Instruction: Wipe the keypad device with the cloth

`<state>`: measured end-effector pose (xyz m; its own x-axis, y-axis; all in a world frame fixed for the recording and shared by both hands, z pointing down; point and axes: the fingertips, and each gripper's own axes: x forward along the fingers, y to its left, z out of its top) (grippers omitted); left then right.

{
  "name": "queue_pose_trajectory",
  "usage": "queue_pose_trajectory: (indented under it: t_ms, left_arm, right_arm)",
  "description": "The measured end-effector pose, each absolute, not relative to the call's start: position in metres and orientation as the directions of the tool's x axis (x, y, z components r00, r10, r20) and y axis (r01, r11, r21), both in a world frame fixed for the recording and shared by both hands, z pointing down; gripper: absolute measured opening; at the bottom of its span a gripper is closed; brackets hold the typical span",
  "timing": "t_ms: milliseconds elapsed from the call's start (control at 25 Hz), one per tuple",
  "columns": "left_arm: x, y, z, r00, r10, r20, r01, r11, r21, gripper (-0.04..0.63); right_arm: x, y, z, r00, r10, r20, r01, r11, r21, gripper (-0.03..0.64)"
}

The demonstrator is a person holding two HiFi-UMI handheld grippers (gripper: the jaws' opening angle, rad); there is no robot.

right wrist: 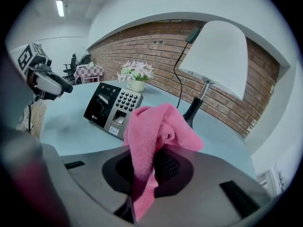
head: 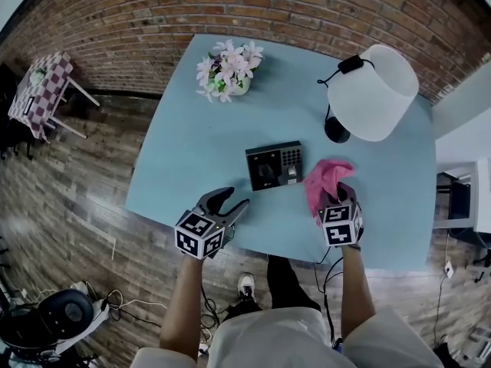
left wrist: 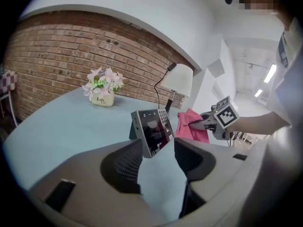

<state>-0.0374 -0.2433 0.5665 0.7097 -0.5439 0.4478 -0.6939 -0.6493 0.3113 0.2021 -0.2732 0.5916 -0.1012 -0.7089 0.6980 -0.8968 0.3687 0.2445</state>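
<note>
The left forearm and right forearm reach forward side by side. The left gripper hovers with its jaws apart and nothing between them. The right gripper clamps a pink cloth.

Pads, right side: in the head view the right gripper has its jaw tips buried under the cloth and its marker cube. In the right gripper view the cloth hangs down the middle and covers the inner pad faces (only dark outer parts show).
Device foot: in the left gripper view the bottom of the keypad device lies behind one jaw of the left gripper.
Key legends: too small to read in any view.
Lamp stem: the shade of the lamp hides it in the head view.
Far edge: part of the table lies under that shade.
Vase print: the lower line on the vase is illegible.
Person: cut off at the torso by the bottom edge of the head view.
</note>
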Motion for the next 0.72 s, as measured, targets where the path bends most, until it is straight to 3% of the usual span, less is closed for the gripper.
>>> queue_pose_trajectory:
  t_ms: [200,440,720]
  left_arm:
    - [-0.039,-0.243,0.543,0.641,-0.617,0.457,-0.748,-0.636,0.190,0.098]
    - [-0.044,-0.239,0.504,0.594,-0.705,0.388,-0.789,-0.606,0.107,0.009]
    - [-0.041,-0.211,0.467,0.593,-0.725,0.350,-0.786,-0.617,0.052,0.011]
  right_arm:
    - [0.202,-0.261,0.552,-0.116,-0.759,0.641,-0.913,0.335,0.231,0.058]
    - [0.197,-0.246,0.503,-0.160,-0.807,0.568,-0.935,0.309,0.175,0.057]
    - [0.176,-0.210,0.454,-0.248,-0.840,0.482,-0.942,0.325,0.081,0.057]
